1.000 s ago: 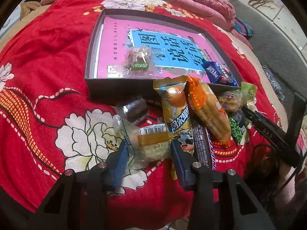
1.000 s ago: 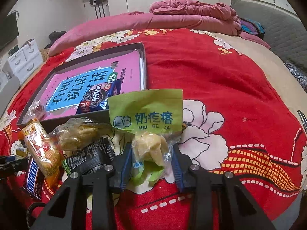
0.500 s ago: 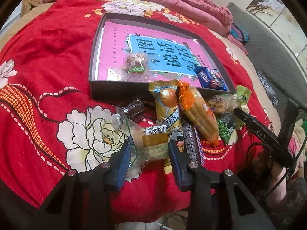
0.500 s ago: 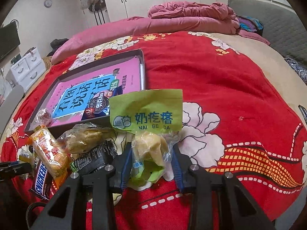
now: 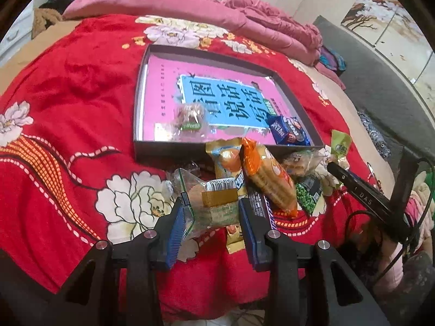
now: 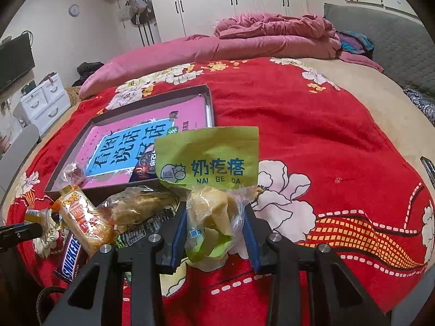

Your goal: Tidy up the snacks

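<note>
My left gripper point(image 5: 212, 212) is shut on a clear-wrapped biscuit packet point(image 5: 214, 203) and holds it above the bedspread. My right gripper point(image 6: 214, 217) is shut on a green milk-curd bag point(image 6: 209, 168), held upright. A dark shallow box point(image 5: 217, 149) with a pink and blue liner lies ahead; it also shows in the right wrist view point(image 6: 152, 103). In it lie a clear candy packet point(image 5: 190, 116) and a blue Oreo pack point(image 5: 288, 131). A pile of snacks lies before the box: an orange packet point(image 5: 266, 176), a yellow packet point(image 5: 225, 160), a green pea pack point(image 5: 307, 198) and a Snickers bar point(image 6: 70, 255).
The red floral bedspread point(image 5: 68, 103) covers the bed. Pink bedding point(image 6: 272, 32) is heaped at the far end. The right gripper's black body point(image 5: 367, 198) shows at the right of the left wrist view. White drawers point(image 6: 43, 103) stand off the bed at the left.
Both grippers have risen with their packets, and the left one has closed tighter on the biscuit packet. The box and snack pile now look lower and farther.
</note>
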